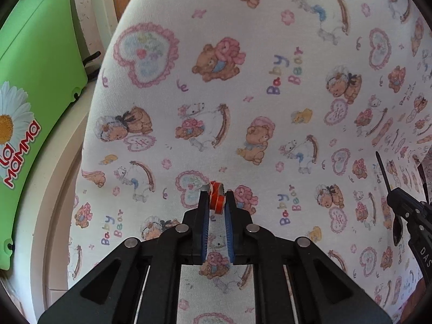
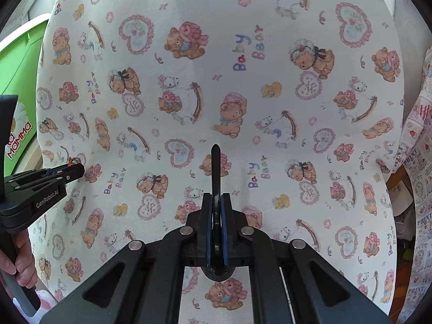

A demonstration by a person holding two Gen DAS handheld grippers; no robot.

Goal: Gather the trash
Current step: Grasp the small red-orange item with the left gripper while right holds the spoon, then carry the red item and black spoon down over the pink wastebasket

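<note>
Left gripper (image 1: 216, 198) is pinched on the orange wrapper scrap (image 1: 216, 196), right gripper (image 2: 216, 202) clamped on a black plastic spoon (image 2: 215, 178). I'd lift slowly off the bear-print cloth (image 1: 270, 94), staying squeezed.

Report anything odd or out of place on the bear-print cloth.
Nothing lies loose on the white bear-print cloth. The left tool pinches a small crumpled orange-and-white wrapper; the right tool clamps a slim black plastic utensil. No spills or tears show.
</note>
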